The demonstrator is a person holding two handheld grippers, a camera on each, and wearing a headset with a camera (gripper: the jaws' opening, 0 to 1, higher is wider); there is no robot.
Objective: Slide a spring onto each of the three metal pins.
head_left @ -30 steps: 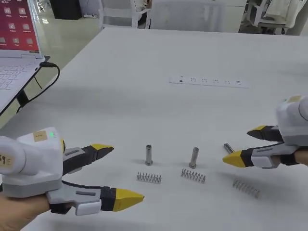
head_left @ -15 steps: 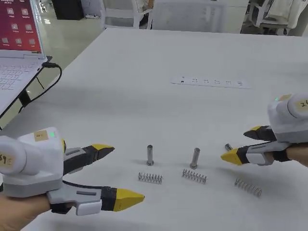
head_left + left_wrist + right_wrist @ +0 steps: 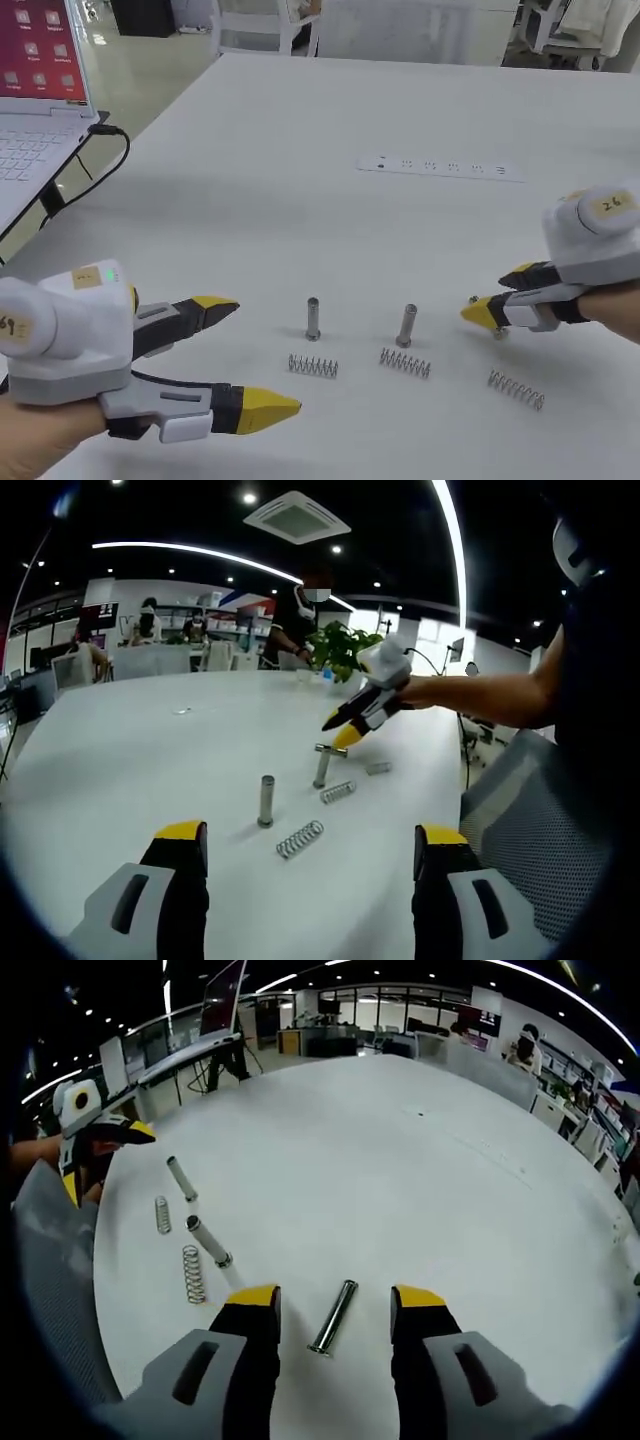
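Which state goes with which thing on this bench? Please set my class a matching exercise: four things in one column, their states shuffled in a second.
Things:
1. left pin
2. right pin
3. middle spring
4. laptop

States:
A. lies flat between the open jaws of the right tongs
B. stands upright on the table
C. open, screen lit, at the far left
D. lies on its side in front of the middle pin

Pairs: 1-B, 2-A, 3-D, 4-C.
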